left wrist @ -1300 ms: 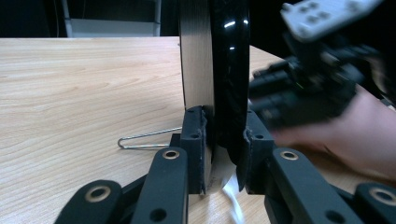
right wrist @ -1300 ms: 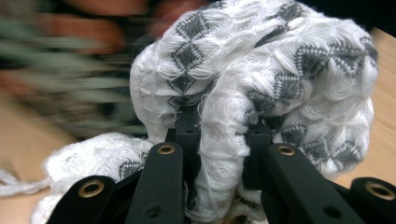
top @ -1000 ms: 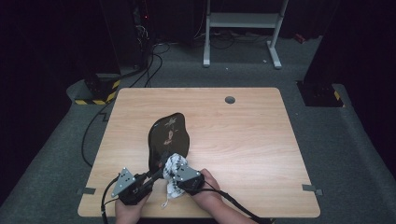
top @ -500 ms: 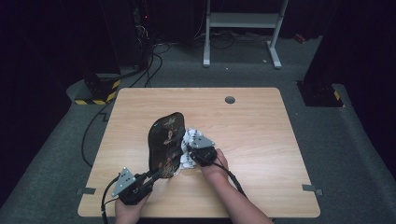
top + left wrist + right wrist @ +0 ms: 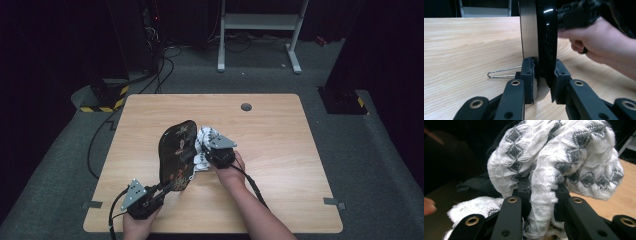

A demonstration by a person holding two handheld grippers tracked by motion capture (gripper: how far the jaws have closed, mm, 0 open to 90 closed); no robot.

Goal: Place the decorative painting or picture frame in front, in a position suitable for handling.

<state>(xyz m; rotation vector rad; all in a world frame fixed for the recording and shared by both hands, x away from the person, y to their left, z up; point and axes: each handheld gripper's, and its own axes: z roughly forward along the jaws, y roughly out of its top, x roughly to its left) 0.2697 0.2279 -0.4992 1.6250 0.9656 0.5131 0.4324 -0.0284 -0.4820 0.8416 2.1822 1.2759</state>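
High view, near to far: my left tongs at seven o'clock clamp the near rim of the black tray, tilted up on edge, its long axis running toward twelve. My right tongs pinch the white cloth against the tray's far right face, at one o'clock over the bench.
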